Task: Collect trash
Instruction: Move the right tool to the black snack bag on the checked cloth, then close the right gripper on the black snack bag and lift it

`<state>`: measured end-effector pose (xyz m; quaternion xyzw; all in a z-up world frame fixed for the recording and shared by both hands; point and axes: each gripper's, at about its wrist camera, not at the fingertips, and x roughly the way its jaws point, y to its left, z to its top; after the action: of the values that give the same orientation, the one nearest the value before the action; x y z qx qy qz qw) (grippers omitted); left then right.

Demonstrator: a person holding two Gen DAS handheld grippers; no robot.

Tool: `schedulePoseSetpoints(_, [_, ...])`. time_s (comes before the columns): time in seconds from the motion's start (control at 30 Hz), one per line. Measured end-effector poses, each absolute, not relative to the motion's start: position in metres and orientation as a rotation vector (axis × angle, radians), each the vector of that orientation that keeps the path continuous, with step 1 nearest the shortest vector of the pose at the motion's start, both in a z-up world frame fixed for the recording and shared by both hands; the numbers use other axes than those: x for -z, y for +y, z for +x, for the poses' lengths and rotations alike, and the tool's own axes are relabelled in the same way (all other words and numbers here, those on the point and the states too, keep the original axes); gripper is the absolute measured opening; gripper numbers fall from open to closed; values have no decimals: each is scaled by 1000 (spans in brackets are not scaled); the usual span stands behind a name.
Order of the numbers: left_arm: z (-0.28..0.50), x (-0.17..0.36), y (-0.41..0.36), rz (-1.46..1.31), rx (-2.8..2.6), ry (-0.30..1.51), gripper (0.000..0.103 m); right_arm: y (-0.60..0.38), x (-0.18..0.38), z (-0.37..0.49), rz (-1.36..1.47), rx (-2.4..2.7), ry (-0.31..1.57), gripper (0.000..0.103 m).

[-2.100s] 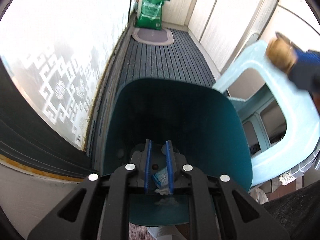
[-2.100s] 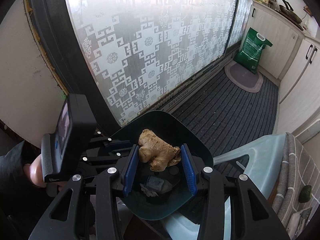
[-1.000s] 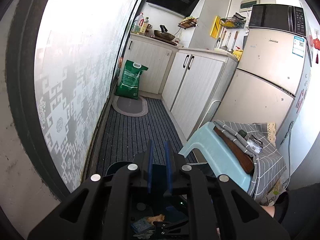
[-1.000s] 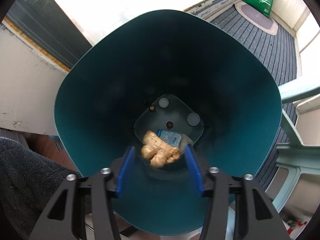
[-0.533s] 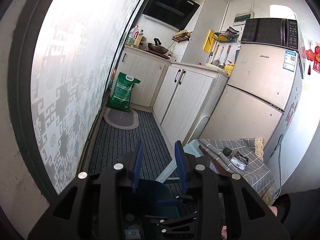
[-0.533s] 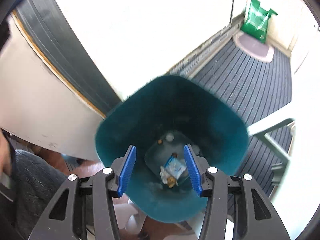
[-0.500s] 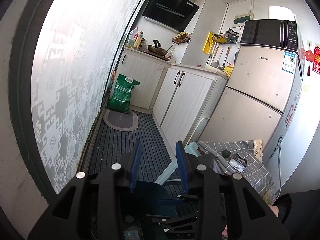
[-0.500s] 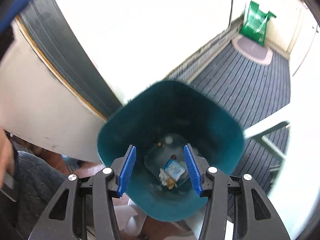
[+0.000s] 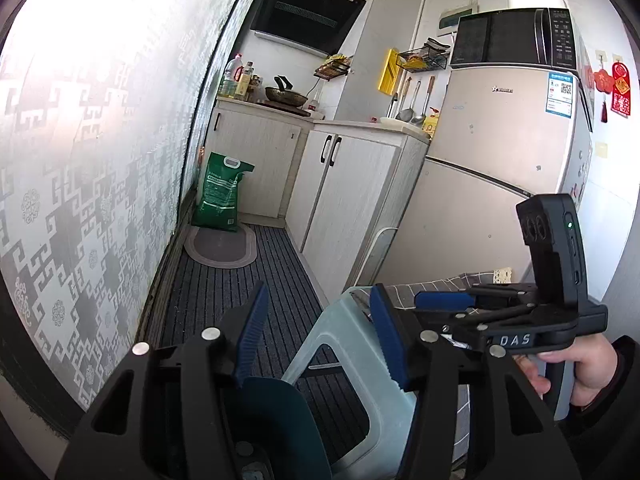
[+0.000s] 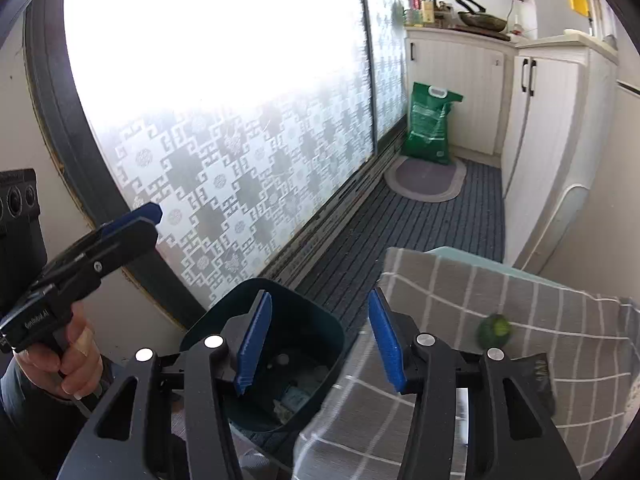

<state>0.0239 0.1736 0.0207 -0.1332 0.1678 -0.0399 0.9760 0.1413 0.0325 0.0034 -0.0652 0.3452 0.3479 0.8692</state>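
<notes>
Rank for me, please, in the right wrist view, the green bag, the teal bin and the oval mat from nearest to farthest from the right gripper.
From the right gripper:
1. teal bin, just below the left finger.
2. oval mat, far along the floor.
3. green bag, standing behind the mat, by the cupboard.

- The dark grey ribbed floor mat (image 9: 224, 296) runs as a bare lane between the frosted patterned glass door (image 10: 248, 168) and the white cupboards (image 9: 352, 196).
- At the lane's far end a green sack (image 9: 222, 192) stands on an oval mat (image 10: 426, 178), blocking the corner.
- The deep teal plastic bin (image 10: 316, 320) stands near the glass door; its mouth faces up, uncovered, beside the grey checked cloth (image 10: 460, 292).
- The pale blue plastic stool (image 9: 352, 352) narrows the near end of the lane.
- On the cloth lie a small green round thing (image 10: 494, 330) and a dark object, blurred, perhaps a wrapper.
- Nothing sits between the blue pads (image 10: 254, 344) of either gripper.
</notes>
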Motion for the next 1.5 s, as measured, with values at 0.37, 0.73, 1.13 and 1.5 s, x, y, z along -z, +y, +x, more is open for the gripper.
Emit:
schedulePoseSetpoints(0.37, [59, -15, 132, -199, 150, 416, 71, -47, -6, 149, -52, -614, 661, 76])
schedulePoseSetpoints(0.73, [81, -14, 98, -130, 197, 436, 98, -80, 20, 158, -50, -550, 705, 96])
schedulePoseSetpoints(1.13, [101, -10, 85, -121, 231, 498, 100, -78, 53, 166, -77, -555, 798, 99])
schedulePoseSetpoints(1.5, [112, -7, 63, -77, 262, 528, 100, -69, 64, 166, -153, -587, 794, 88])
